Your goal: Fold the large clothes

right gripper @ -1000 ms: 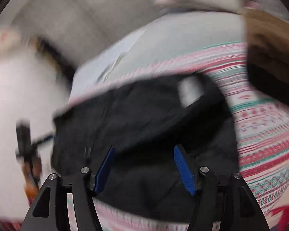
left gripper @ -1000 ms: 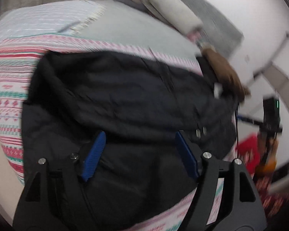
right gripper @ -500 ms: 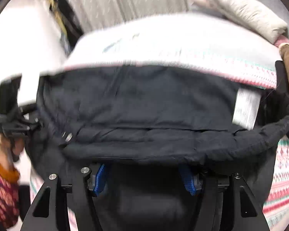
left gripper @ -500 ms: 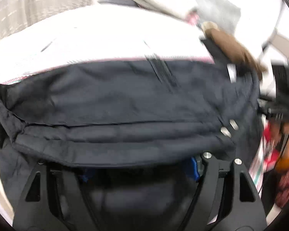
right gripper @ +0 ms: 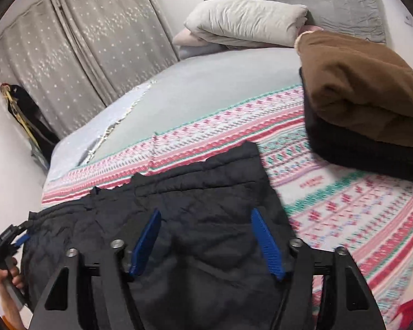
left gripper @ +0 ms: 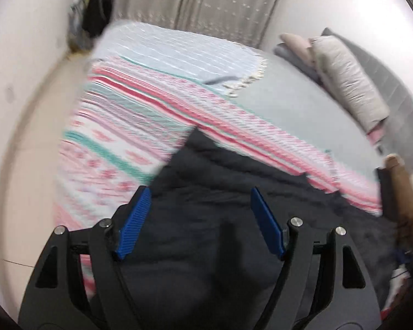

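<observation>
Dark jacket (right gripper: 195, 206) now dropped from right tool (right gripper: 206, 240); no legible writing.

No legible text, label, brand, number or sign appears in either view. The patterned blanket (right gripper: 330, 192) on the bed carries only woven motifs; one pink mark among them resembles lettering but is too blurred to read. The black jacket (right gripper: 206, 206) shows no readable tag.
</observation>
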The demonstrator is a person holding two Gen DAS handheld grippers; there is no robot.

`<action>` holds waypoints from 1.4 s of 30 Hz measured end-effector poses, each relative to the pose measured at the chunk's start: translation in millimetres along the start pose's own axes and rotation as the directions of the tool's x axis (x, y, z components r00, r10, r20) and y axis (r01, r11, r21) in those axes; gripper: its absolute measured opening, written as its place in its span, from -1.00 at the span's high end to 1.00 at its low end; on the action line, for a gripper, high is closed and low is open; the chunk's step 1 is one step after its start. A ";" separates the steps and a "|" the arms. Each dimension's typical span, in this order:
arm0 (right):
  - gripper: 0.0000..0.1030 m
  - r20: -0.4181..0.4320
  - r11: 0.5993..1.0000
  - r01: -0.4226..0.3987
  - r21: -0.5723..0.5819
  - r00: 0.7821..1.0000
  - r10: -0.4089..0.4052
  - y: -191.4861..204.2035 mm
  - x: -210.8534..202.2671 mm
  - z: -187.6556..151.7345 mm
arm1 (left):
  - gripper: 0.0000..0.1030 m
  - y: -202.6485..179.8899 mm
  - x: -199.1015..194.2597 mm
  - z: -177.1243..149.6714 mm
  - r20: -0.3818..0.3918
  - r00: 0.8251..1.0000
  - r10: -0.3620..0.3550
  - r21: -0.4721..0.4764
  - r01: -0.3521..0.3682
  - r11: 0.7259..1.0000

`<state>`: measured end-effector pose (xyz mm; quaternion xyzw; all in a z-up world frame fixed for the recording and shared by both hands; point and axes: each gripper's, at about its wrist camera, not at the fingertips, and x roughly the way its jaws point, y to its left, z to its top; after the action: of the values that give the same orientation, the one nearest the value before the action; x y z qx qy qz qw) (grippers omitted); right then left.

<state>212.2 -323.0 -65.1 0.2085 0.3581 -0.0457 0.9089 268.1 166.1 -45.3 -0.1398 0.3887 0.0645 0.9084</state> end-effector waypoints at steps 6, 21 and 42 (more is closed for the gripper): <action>-0.46 -0.082 0.995 0.073 0.067 0.994 -0.067 -30.9 5.2 -6.1 | -0.13 50.2 37.9 -16.4 -0.183 0.966 -0.183 -0.202 0.146 0.969; 0.89 0.040 0.972 0.225 0.071 0.973 -0.228 -35.8 1.5 -3.7 | 0.29 11.3 34.7 -10.6 -0.005 0.992 0.125 -0.067 -0.125 0.990; -0.38 0.057 0.950 0.305 -0.069 0.952 -0.301 1.0 40.7 -47.0 | -0.66 -9.3 47.4 -39.1 0.040 0.975 0.219 0.159 -0.222 0.962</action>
<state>212.8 -300.0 -122.9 0.1150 0.3663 -0.1757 0.9065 276.0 145.7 -103.5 -0.0204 0.3956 0.1349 0.9082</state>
